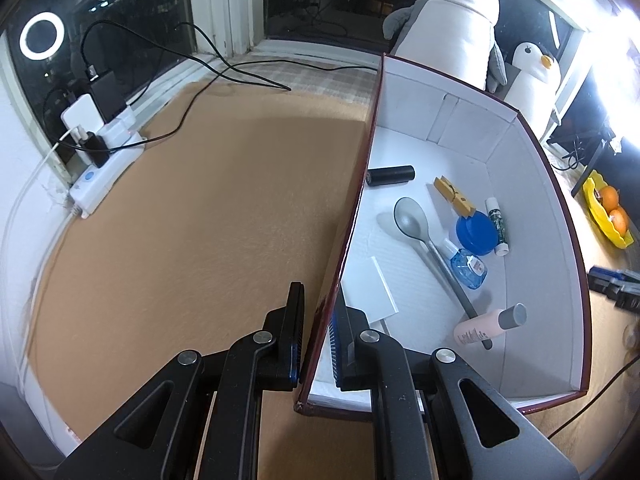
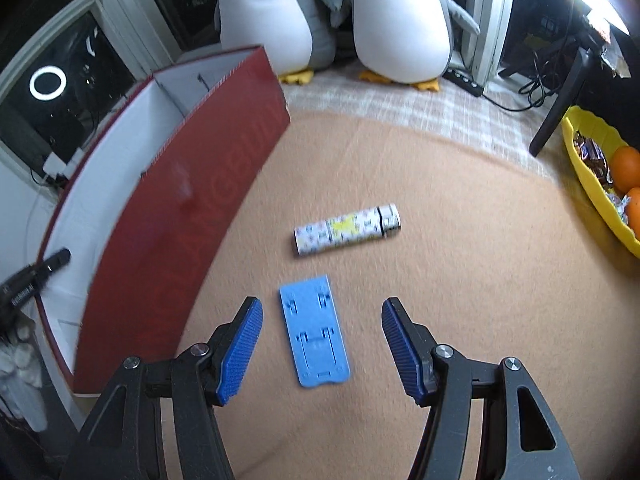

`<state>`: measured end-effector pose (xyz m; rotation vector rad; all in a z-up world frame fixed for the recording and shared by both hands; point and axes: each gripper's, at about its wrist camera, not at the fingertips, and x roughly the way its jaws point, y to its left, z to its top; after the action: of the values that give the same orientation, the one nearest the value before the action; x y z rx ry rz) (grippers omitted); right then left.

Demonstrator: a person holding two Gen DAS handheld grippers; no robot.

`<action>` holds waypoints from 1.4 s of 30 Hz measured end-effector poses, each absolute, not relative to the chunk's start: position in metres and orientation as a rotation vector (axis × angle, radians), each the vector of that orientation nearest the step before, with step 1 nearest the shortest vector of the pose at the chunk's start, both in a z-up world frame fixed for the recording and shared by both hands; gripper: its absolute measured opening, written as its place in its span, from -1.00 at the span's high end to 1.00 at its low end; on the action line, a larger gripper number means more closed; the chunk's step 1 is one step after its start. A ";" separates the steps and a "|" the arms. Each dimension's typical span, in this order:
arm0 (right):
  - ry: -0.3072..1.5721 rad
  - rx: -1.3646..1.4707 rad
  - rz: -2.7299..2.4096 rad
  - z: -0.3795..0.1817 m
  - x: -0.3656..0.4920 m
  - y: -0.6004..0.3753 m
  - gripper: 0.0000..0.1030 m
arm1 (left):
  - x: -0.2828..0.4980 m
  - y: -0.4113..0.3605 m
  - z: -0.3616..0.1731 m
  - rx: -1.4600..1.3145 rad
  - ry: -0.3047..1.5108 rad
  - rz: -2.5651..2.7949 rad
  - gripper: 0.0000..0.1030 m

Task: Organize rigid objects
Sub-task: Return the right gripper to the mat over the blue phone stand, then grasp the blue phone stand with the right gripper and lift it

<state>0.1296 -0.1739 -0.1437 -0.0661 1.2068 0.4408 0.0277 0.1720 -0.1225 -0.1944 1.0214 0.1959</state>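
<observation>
My left gripper (image 1: 318, 332) is shut on the near left wall of a red box (image 1: 360, 184) with a white inside. In the box lie a grey spoon (image 1: 416, 228), a black cylinder (image 1: 390, 176), a yellow clothespin (image 1: 454, 196), a blue-lidded jar (image 1: 476, 234), a small blue bottle (image 1: 466, 264), a lip balm tube (image 1: 497, 226) and a pink bottle (image 1: 490, 326). My right gripper (image 2: 322, 344) is open, its fingers either side of a flat blue plastic stand (image 2: 314, 336) on the tan mat. A patterned white tube (image 2: 348, 229) lies just beyond it. The red box (image 2: 180, 216) stands to the left.
A power strip (image 1: 104, 164) with chargers and cables sits at the mat's far left. Plush penguins (image 1: 456, 24) stand behind the box. A yellow bowl (image 2: 592, 184) with oranges is at the right edge. A black table leg (image 2: 560, 104) stands beside it.
</observation>
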 end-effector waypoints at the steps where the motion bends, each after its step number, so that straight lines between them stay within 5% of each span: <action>1: 1.212 -0.075 0.442 -0.146 0.128 -0.173 -0.13 | 0.027 0.172 -0.122 -0.194 1.020 0.196 0.80; 29: 1.306 -0.302 0.461 -0.186 0.129 -0.139 -0.11 | 0.023 0.171 -0.119 -0.190 1.010 0.194 0.80; 35: 1.311 -0.311 0.467 -0.185 0.130 -0.136 0.33 | 0.023 0.172 -0.119 -0.191 1.010 0.194 0.80; 42: 1.304 -0.299 0.464 -0.185 0.126 -0.138 0.36 | 0.023 0.172 -0.119 -0.191 1.010 0.194 0.80</action>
<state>0.1260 -0.1375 -0.1847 -0.2990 1.3042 0.4635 0.0228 0.1717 -0.1192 -0.1908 1.0099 0.1944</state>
